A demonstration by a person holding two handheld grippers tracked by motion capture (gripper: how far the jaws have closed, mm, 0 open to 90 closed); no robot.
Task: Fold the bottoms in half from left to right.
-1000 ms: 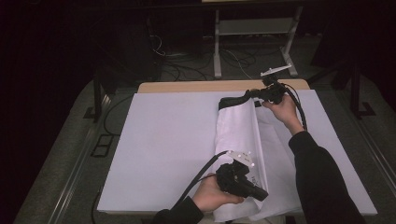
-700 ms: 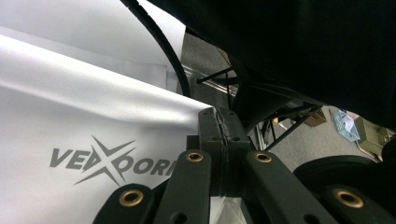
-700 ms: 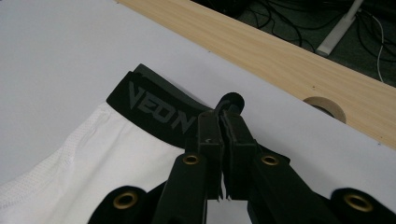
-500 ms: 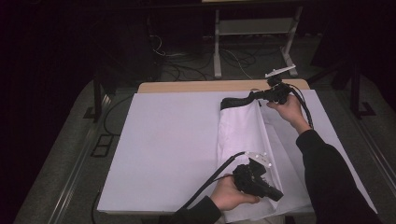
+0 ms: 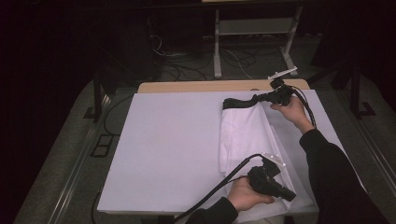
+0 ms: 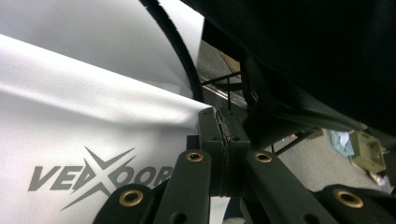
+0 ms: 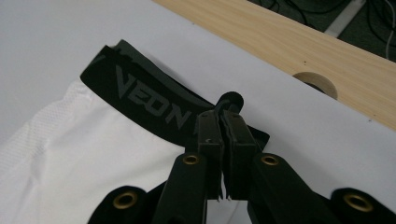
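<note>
Nearest the person, the left gripper [image 5: 285, 192] sits at the near end of the white shorts [image 5: 243, 133], its jaws pressed together on the pale hem fabric beside the grey printed logo [image 6: 98, 175], as the left gripper view shows; the pinch looks to take only a thin edge of cloth, so a sideways tug could let the smooth fabric slide out and the near end would slump into a crease; this gripper is also just beside the near edge of the white table cover [image 5: 163, 149], so any pull toward the person risks dragging the hem over the edge. The shorts lie lengthwise on the right part of the cover, waistband away from the person, already folded narrow, with a loose flap on their right side that could flip open if the two ends are lifted unevenly. At the far end the right gripper [image 5: 261, 99] is clamped shut on the black waistband [image 7: 149, 100], biting its corner; the hold looks firm, though a hard stretch against the left grip could skew the fold. Open room lies broadly to the left across the bare cover; to the right and beyond, the wooden tabletop [image 7: 299, 42] strip and its edge are near.
</note>
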